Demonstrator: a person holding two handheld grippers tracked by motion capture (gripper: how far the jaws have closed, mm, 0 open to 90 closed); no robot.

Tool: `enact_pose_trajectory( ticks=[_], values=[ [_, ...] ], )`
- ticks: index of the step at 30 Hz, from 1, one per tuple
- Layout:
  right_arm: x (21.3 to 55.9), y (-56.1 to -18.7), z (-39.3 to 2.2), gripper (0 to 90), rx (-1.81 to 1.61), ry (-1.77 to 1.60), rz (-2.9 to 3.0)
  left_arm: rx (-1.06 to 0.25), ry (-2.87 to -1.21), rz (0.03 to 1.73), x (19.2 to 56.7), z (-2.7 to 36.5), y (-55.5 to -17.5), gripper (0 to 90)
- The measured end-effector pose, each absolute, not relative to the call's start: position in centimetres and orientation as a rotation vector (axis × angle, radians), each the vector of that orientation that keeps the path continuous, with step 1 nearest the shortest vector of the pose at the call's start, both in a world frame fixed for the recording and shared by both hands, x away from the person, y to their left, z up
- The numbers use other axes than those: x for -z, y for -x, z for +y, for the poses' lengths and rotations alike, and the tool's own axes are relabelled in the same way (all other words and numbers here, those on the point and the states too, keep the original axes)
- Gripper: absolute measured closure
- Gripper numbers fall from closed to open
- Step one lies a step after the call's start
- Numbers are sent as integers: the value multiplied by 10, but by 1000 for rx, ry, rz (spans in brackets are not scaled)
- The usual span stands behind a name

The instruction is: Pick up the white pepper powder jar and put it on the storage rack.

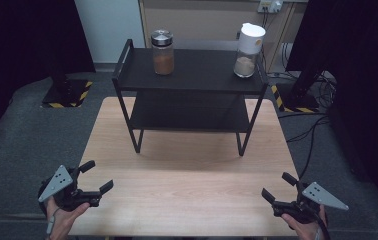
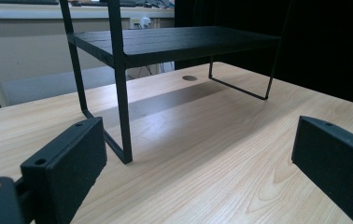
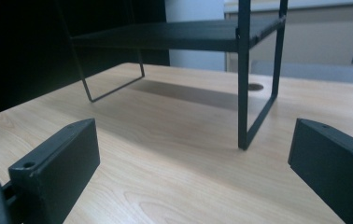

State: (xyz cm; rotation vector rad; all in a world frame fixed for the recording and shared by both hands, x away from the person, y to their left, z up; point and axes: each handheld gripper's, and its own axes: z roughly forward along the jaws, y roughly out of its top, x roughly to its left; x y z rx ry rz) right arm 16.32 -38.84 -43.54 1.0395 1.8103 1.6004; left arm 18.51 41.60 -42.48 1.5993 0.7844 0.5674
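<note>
A black two-tier metal rack [image 1: 192, 70] stands at the far middle of the wooden table [image 1: 187, 195]. On its top shelf stand a glass jar [image 1: 162, 52] with a metal lid and brown powder, at the left, and a white-capped jar [image 1: 248, 50] with pale powder, at the right. My left gripper [image 1: 97, 176] rests open at the table's near left corner, held by a hand. At the near right corner my right gripper [image 1: 278, 186] is open too. Both point toward the rack. The rack's lower shelf [image 2: 174, 42] and front leg [image 3: 243, 74] appear beyond the empty jaws.
Grey floor surrounds the table. A black stand base with yellow-black tape [image 1: 67, 92] sits at the far left, another [image 1: 297, 97] with cables at the far right. A small round hole [image 2: 189, 78] marks the tabletop under the rack.
</note>
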Motion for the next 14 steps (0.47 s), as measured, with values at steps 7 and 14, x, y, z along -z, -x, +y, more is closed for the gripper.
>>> enact_pose_trajectory(
  ticks=[7, 14],
  values=[
    [439, -163, -389, 25, -1633, -1013, 1800, -561, -1579, 785, 427, 417, -184, 21],
    [441, -164, -389, 25, -1641, -1012, 1796, -569, -1579, 774, 428, 416, -184, 21]
  ],
)
